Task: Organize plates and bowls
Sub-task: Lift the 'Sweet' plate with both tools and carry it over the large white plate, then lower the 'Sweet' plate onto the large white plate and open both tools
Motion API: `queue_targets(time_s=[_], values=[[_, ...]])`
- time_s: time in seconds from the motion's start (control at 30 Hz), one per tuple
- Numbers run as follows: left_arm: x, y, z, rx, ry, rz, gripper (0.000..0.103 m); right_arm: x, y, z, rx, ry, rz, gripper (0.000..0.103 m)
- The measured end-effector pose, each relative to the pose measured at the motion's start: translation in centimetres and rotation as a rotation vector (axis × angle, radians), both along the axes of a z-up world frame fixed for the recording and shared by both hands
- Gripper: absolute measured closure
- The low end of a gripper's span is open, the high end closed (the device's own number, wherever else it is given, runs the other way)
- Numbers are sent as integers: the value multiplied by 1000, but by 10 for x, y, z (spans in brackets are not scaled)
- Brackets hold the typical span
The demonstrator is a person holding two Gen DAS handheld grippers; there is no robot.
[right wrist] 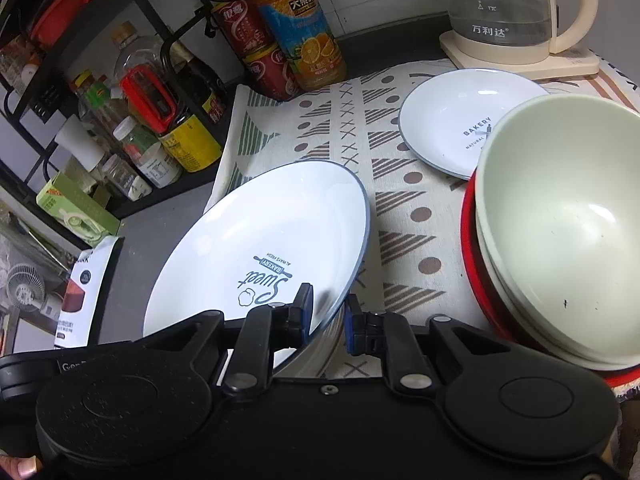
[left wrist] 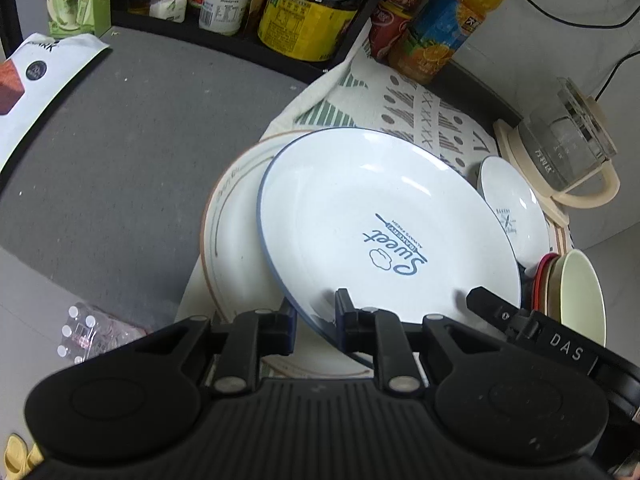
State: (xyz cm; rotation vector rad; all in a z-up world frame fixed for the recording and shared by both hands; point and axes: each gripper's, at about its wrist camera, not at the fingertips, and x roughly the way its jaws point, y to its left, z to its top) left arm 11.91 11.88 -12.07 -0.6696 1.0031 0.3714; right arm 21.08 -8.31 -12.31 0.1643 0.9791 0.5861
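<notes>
White with a blue rim, the large plate (left wrist: 384,216) tilts above a brown-rimmed plate (left wrist: 232,240), both the left gripper (left wrist: 316,320) and right gripper (right wrist: 326,316) clamping its edge. One small plate (right wrist: 452,120) and three stacked bowls (right wrist: 560,216) sit beside a kettle (right wrist: 504,12).

This is a home kitchen counter. At the upper left of the right wrist view a black metal rack (right wrist: 132,92) holds sauce bottles and seasoning jars, and at the upper right stands a cream-based glass electric kettle (right wrist: 516,12). A tall orange juice bottle (right wrist: 300,28) and white ceramic plates on a patterned cloth (right wrist: 360,152) fill the middle.
</notes>
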Motion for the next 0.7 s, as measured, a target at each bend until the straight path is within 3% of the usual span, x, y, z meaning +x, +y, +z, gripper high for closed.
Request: queue_targets(time_s=[0.7], values=[[3,4,-11,-37,98,4,79,-2,9,-9,-29,23,30,88]])
